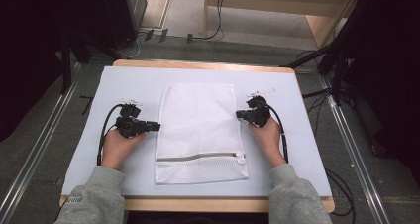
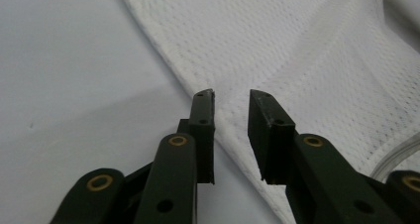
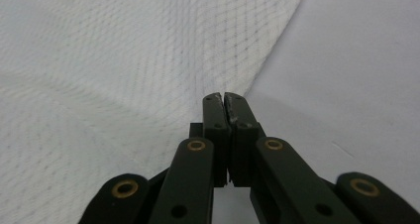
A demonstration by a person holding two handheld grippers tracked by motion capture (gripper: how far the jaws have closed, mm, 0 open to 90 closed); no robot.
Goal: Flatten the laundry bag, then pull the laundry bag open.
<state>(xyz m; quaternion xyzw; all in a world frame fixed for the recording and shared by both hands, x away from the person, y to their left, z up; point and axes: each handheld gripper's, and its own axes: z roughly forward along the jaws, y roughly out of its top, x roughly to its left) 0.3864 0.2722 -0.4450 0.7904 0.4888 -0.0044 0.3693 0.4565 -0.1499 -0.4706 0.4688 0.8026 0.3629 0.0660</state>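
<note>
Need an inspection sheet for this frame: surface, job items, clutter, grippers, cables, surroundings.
Surface: table under a pale blue-grey cover, wooden edge visible.
Job's things: white mesh laundry bag lying flat at centre; grey zipper near the front end, looks closed.
Clutter: nothing seen.
Grippers: left gripper open, jaws astride the bag's left edge, pads not pressing; right gripper shut, tips at the bag's right edge; whether mesh is pinched is unclear.
Cables: black cable loops beside the left hand, another trails by the right hand.
Surroundings: grey floor, metal rails, dark stands, floor wiring.
</note>
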